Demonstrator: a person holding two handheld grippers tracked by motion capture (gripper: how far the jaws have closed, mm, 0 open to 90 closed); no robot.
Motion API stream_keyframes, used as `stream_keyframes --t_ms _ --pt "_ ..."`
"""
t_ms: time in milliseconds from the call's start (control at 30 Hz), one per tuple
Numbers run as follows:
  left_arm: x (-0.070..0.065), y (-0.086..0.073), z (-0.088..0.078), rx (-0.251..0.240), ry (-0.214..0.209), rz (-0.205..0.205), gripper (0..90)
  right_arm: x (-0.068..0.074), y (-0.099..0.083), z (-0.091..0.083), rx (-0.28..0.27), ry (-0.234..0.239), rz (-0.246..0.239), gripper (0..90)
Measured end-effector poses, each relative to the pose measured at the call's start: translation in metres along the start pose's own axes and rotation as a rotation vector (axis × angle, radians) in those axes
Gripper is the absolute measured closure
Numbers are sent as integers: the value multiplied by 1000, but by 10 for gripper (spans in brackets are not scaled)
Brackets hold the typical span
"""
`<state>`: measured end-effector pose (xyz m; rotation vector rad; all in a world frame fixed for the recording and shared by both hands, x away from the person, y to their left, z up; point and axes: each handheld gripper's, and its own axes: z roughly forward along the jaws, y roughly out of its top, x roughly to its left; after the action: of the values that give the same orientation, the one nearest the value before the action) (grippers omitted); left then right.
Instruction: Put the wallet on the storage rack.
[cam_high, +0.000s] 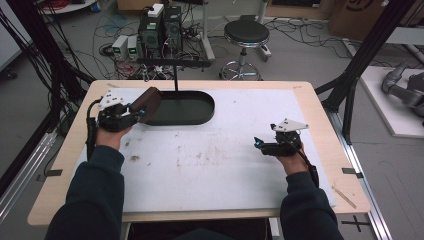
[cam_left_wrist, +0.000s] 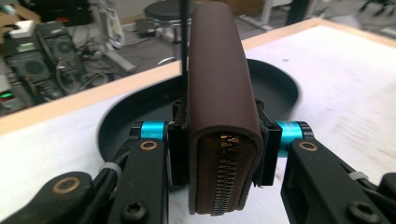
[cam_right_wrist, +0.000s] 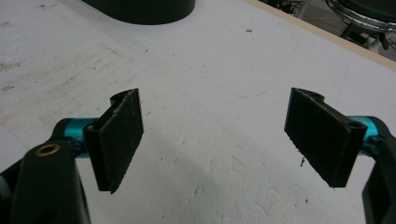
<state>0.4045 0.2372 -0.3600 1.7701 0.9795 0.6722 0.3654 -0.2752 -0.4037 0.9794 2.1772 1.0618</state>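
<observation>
**Wallet clamped over the tray**

Dark sleeves come in at the bottom of the high view; left gripper (cam_high: 131, 114) holds a brown wallet (cam_high: 146, 104) at the black tray (cam_high: 200, 111) rim; right gripper (cam_high: 261, 145) sits well apart on the white mat (cam_high: 210, 165).

Left gripper view: pads pinch the wallet (cam_left_wrist: 223, 116) zip-side near, above the tray (cam_left_wrist: 280, 88).

Right gripper view: jaws wide, nothing between.

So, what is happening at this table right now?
A person works with a gripper in each hand. The left gripper is shut on a brown zip wallet, holding it above the near left edge of a black oval tray. The right gripper rests open over the white mat, with nothing between its jaws.
</observation>
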Motion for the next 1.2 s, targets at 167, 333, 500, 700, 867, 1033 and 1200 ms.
stream_keyframes --t_ms 167,333,500,700,867,1033,1200 --pt "14 3 29 71 61 17 654 -2 -1 0 2 2 8 198" --pt "24 1 52 123 100 12 654 -5 -2 0 -4 2 24 198" --pt "27 4 74 158 143 37 654 -6 -2 1 -1 5 27 197" --pt "30 -2 92 202 184 27 653 -6 -4 0 3 4 33 198" --pt "26 -6 100 238 252 91 652 -7 -5 -2 4 0 40 198" --pt "22 -8 104 259 213 58 609 -7 -6 -2 4 1 36 198" --pt "17 -2 98 206 136 -68 441 -6 -6 -2 4 3 34 198"
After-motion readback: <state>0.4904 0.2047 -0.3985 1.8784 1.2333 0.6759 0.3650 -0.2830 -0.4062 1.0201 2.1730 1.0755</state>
